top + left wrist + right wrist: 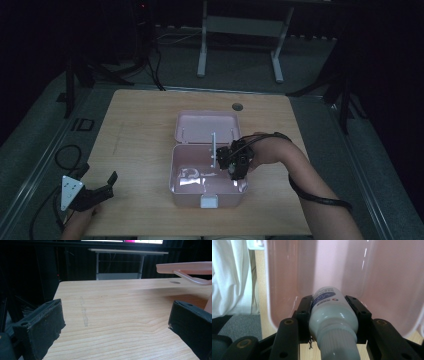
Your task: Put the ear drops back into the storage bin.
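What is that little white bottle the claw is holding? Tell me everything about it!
The white bottle looks like smooth, glossy plastic, with a ridged white cap at the near end and a label with blue print too small to read. The right claw is shut on it, one black jaw pressing each side of its body. It points base-first into the open pink box, whose pink walls surround it. Whether it touches the box cannot be told.

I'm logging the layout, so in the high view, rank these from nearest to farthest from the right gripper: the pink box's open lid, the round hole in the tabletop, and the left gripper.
1. Open lid: just behind the right gripper, hinged at the box's far side.
2. Round hole: farther back, beyond the lid.
3. Left gripper: far across, at the table's near left corner.
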Demonstrator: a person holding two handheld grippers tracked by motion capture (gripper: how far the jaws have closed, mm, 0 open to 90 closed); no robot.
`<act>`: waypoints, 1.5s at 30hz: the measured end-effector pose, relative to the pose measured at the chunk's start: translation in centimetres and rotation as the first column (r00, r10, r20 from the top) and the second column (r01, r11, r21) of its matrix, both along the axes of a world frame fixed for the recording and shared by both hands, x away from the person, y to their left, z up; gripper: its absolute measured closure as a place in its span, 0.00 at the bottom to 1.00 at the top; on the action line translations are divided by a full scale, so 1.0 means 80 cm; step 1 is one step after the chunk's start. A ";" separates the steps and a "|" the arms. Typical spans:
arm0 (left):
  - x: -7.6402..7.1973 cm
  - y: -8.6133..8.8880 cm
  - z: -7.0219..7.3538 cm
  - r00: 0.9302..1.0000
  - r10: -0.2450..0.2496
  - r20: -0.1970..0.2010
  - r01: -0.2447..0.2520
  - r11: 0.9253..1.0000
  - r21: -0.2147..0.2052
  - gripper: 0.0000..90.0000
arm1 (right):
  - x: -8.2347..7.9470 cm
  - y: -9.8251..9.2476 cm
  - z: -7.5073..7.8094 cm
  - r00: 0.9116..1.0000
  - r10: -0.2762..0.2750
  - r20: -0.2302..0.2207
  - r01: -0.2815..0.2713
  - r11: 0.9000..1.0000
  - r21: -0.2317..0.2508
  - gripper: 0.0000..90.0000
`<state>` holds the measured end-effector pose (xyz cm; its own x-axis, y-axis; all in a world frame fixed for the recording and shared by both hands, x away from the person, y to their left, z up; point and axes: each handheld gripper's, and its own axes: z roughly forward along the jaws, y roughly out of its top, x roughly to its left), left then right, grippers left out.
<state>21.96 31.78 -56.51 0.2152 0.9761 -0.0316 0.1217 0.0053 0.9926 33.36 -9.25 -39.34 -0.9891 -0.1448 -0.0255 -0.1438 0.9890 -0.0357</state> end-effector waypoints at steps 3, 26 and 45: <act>0.000 0.000 0.000 1.000 0.001 0.002 -0.001 1.000 -0.003 0.00 | 0.001 0.004 -0.012 1.000 0.000 -0.008 0.000 1.000 -0.015 0.66; 0.000 0.000 0.000 1.000 0.001 0.001 -0.001 1.000 0.001 0.00 | 0.014 0.019 -0.089 0.999 -0.013 -0.036 0.011 0.997 -0.071 0.66; 0.000 0.000 0.000 1.000 0.000 0.001 0.000 1.000 0.001 0.00 | 0.020 0.024 -0.129 0.997 -0.041 -0.060 0.033 0.990 -0.136 0.66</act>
